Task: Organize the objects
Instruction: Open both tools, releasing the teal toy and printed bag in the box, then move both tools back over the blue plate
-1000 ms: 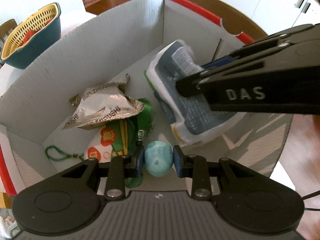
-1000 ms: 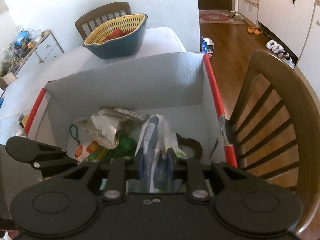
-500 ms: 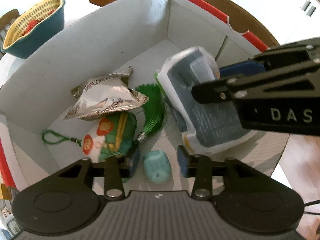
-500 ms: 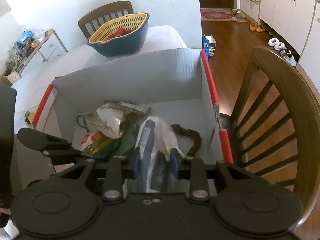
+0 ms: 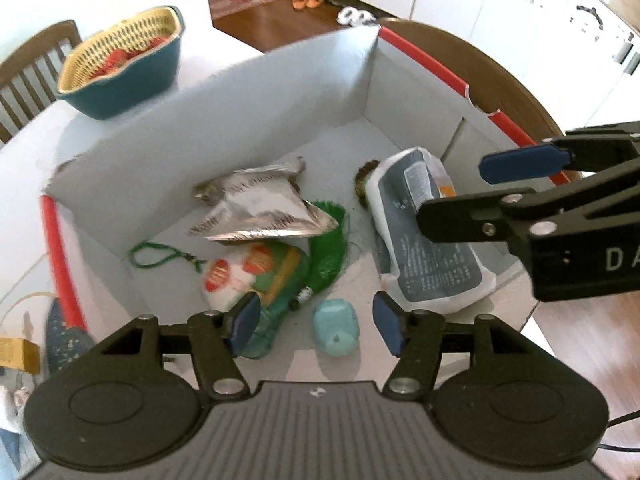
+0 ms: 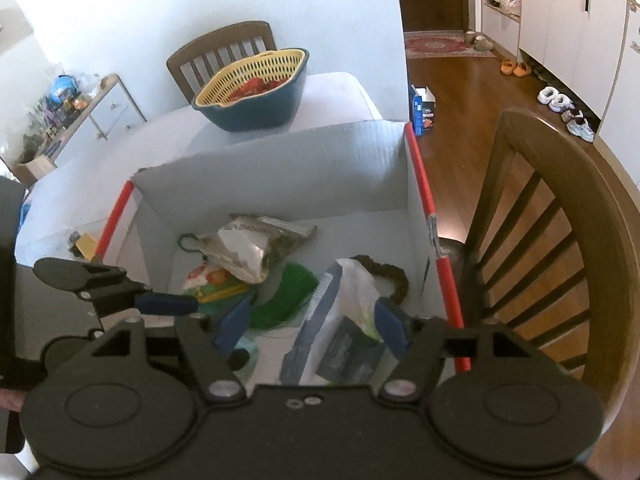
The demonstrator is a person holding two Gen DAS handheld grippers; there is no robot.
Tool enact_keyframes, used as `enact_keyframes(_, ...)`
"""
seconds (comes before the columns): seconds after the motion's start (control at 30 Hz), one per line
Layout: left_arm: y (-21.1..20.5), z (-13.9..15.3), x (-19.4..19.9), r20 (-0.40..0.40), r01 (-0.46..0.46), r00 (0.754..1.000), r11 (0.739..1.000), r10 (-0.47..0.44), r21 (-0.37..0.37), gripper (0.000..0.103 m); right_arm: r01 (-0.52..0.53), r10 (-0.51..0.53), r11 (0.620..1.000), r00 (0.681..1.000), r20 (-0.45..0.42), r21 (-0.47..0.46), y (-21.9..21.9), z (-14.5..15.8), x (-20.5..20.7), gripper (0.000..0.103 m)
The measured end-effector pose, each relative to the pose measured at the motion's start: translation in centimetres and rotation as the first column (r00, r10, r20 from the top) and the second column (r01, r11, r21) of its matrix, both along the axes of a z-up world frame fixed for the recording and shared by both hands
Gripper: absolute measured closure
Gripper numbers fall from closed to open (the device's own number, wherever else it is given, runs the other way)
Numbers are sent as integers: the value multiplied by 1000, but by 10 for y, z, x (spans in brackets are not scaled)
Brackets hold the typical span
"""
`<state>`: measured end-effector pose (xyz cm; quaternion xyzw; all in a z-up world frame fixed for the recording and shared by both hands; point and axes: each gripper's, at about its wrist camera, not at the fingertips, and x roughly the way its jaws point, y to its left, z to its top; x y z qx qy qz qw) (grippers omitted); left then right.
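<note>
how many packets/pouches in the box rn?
3: silver foil packet at the back, green-and-white snack pouch under its near edge, blue-grey pouch on the right. More may be hidden underneath.

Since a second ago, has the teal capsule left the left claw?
Yes. The teal capsule now lies on the box floor, below the opening left claw.

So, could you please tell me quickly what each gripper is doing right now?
Left gripper: opening, empty; teal case lies loose below.
Right gripper: opening, pads clear of the blue-white packet.
</note>
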<state>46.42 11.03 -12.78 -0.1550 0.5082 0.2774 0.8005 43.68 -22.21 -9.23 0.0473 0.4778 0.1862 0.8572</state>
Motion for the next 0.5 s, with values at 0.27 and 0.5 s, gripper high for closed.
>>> enact_keyframes(0.27, -8, 17, -22, 64, -21, 998, 1000, 20, 12, 41, 7, -8, 999, 1000, 27, 37, 5, 17, -16, 27)
enact_keyframes(0.5, -7, 35, -47, 118, -12, 993, 999, 7, 37, 33, 5, -8, 999, 998, 59, 42, 25, 33, -29, 25)
